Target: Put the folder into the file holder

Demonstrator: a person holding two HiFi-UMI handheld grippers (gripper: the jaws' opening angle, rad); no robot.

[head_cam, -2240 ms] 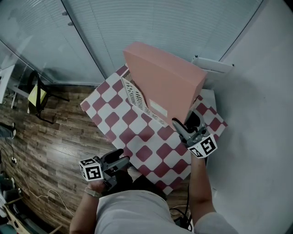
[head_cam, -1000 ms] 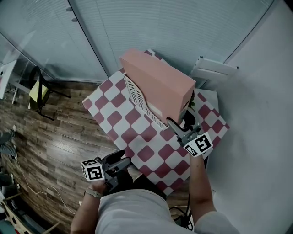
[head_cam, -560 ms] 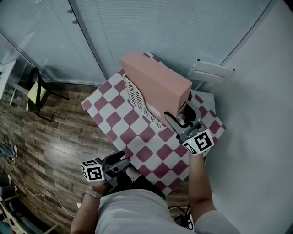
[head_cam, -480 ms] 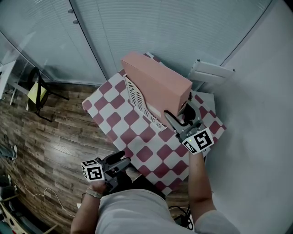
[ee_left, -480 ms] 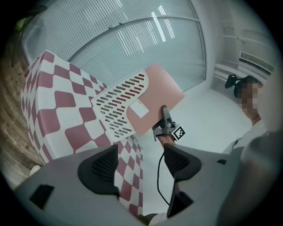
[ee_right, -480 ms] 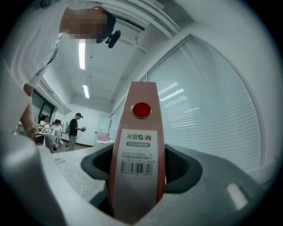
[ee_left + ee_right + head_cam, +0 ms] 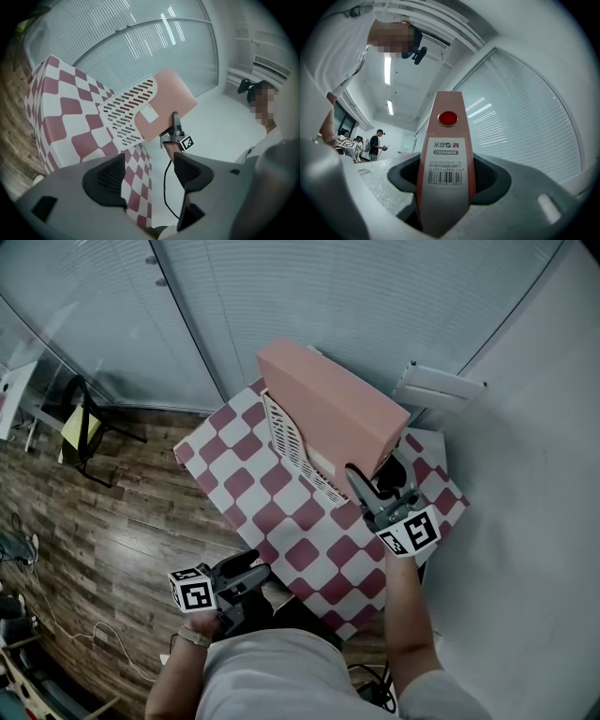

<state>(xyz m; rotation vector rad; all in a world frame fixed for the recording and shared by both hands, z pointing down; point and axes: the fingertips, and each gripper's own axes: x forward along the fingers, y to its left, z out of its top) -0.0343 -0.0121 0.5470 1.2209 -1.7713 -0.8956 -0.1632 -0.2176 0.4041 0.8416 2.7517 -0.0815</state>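
Note:
A thick pink folder (image 7: 333, 418) stands tilted over the white perforated file holder (image 7: 291, 451) on the chequered table (image 7: 272, 521). My right gripper (image 7: 375, 488) is shut on the folder's near spine; its jaws have just been closing with the spine between them. In the right gripper view the labelled spine (image 7: 447, 154) fills the gap between both pads. In the left gripper view the folder (image 7: 164, 110) leans behind the holder's side wall (image 7: 126, 115), which hides its lower edge. My left gripper (image 7: 246, 570) hangs open and empty at the table's near edge.
A black chair (image 7: 80, 427) stands on the wooden floor at the left. Glass walls with blinds run behind the table, and a white wall unit (image 7: 436, 388) sits at the right. People (image 7: 375, 143) stand far off in the room.
The right gripper has lifted the folder's near end a little. The left gripper has stayed where it was.

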